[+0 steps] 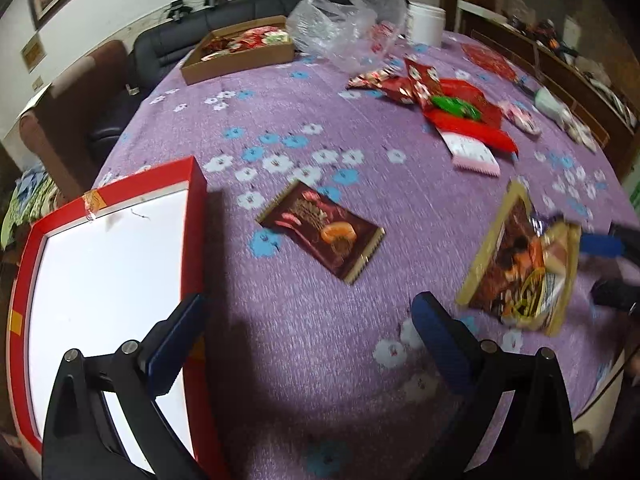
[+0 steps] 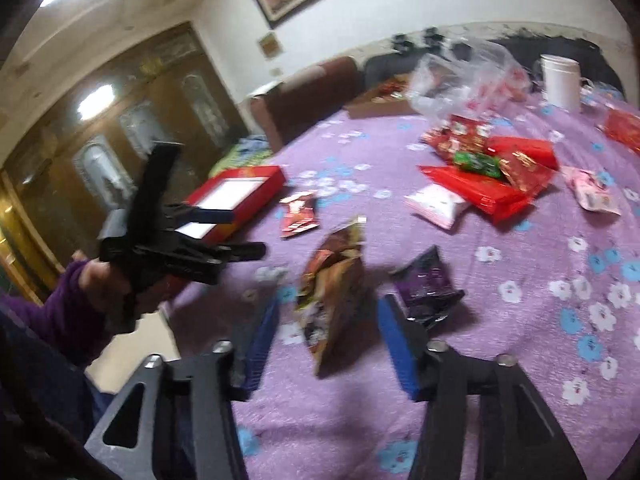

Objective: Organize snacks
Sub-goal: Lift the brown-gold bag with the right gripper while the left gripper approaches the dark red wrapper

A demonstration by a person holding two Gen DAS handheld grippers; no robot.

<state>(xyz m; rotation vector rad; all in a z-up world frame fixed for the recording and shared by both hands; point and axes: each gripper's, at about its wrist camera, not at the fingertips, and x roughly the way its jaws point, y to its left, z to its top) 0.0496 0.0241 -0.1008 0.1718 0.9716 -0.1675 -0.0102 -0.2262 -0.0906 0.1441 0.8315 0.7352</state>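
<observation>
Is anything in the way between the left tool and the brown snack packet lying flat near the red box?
Nothing visible. The brown snack packet lies flat on bare purple cloth, straight ahead of the open left tool. The red box sits to its left and a gold-edged packet to its right; neither is between.

The left wrist view looks steeply down over its claw (image 1: 304, 344) at the near desk (image 1: 320, 128), close to the red box (image 1: 196, 216). The right wrist view faces more level across the same desk (image 2: 500, 360), taking in the left claw (image 2: 244, 236) beside the red box (image 2: 256, 188). Both views share the brown snack packet (image 1: 520, 264) (image 2: 336, 292), the plastic bag (image 1: 332, 28) (image 2: 468, 76) and the white tub (image 1: 426, 22) (image 2: 560, 82).
</observation>
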